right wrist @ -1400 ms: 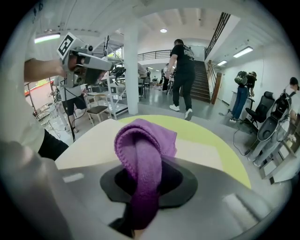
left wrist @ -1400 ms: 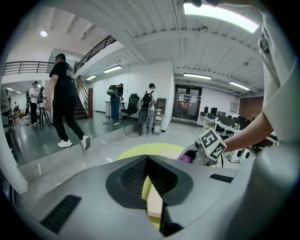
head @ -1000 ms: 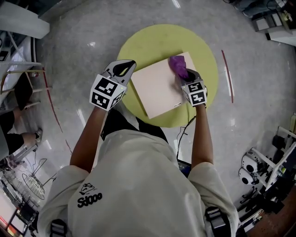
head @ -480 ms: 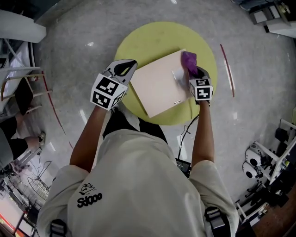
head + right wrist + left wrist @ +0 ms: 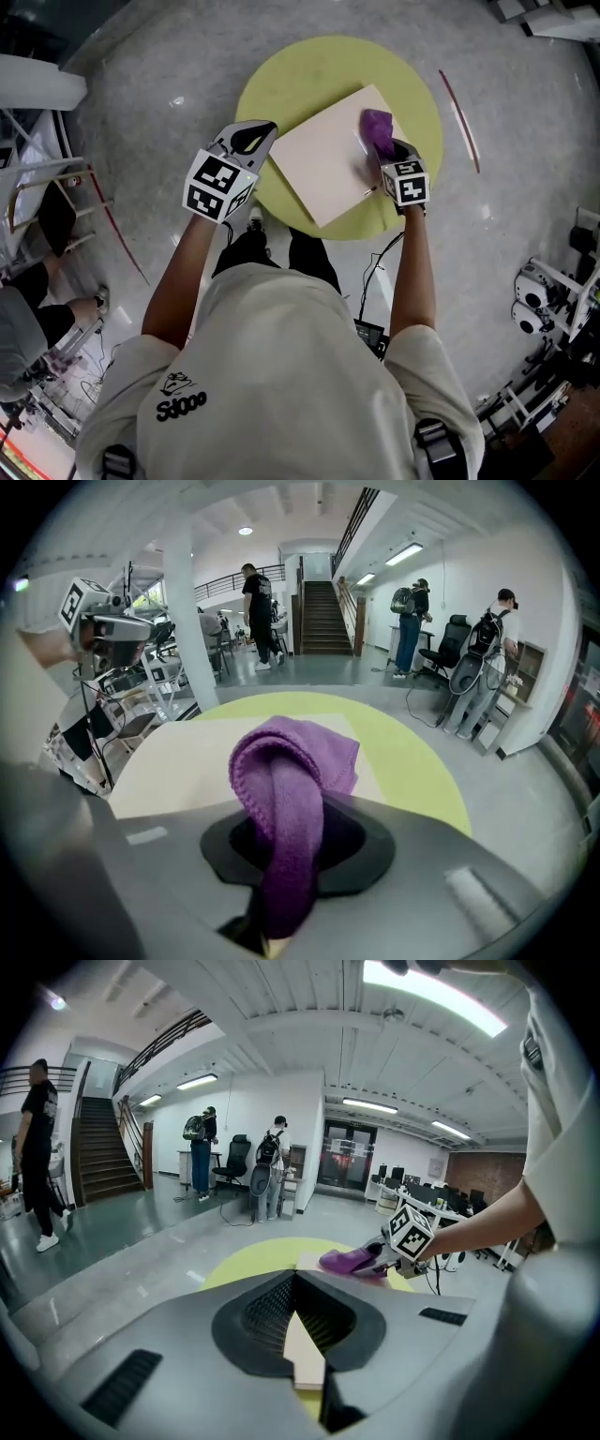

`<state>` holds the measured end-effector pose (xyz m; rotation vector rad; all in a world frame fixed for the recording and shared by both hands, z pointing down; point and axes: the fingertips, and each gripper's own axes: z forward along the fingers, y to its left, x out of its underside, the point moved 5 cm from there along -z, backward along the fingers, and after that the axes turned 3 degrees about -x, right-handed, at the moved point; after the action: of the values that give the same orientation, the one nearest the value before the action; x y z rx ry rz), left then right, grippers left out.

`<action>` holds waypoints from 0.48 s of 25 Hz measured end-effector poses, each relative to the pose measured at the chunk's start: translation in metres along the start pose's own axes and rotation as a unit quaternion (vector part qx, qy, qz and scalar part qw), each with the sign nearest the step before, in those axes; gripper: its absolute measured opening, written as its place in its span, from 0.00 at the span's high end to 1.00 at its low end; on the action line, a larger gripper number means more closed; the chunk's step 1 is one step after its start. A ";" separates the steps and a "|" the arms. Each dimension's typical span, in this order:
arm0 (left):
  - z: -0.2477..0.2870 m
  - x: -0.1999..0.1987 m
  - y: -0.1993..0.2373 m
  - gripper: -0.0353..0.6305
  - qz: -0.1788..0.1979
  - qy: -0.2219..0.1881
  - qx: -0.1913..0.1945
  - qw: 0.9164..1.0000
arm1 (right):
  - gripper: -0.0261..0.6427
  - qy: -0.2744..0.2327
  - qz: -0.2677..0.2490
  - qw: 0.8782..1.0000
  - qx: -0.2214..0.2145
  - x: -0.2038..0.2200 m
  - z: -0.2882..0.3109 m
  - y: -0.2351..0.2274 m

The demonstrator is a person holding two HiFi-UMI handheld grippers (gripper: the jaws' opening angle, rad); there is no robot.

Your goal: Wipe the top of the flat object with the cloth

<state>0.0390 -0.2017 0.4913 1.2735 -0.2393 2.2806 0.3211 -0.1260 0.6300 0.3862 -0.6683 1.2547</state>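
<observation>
- The room was a wide hall with a polished grey floor (image 5: 141, 84), and a round yellow-green table (image 5: 291, 80) stood before the person
- The flat board (image 5: 323, 173) lay on this table, turned at an angle, with its near corner close to the table's rim
- The left gripper (image 5: 253, 141) had its jaws clamped on the board's left edge
- The right gripper (image 5: 394, 157) pinched the purple cloth (image 5: 378, 131), which rested on the right part of the board
- The board looked stiff, thin and light, so I judged it would slide if nobody held its edge; the cloth was soft and limp
- Most of the board's top was free to the left of the cloth; past the right edge the cloth would drop onto the table
</observation>
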 end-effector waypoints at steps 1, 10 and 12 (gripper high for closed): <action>-0.002 0.001 -0.001 0.94 0.002 0.000 0.006 1.000 | 0.83 0.002 0.003 1.000 0.001 0.003 -0.003 0.007; -0.014 0.004 -0.011 0.94 0.024 -0.004 0.053 0.998 | 0.83 0.021 0.016 1.000 -0.003 0.032 -0.022 0.064; -0.018 0.007 -0.012 0.94 0.028 -0.003 0.062 0.998 | 0.83 0.019 0.020 1.000 -0.002 0.036 -0.025 0.077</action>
<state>0.0288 -0.1816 0.4864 1.3508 -0.1384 2.3712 0.2593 -0.0624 0.6280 0.3455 -0.6484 1.2954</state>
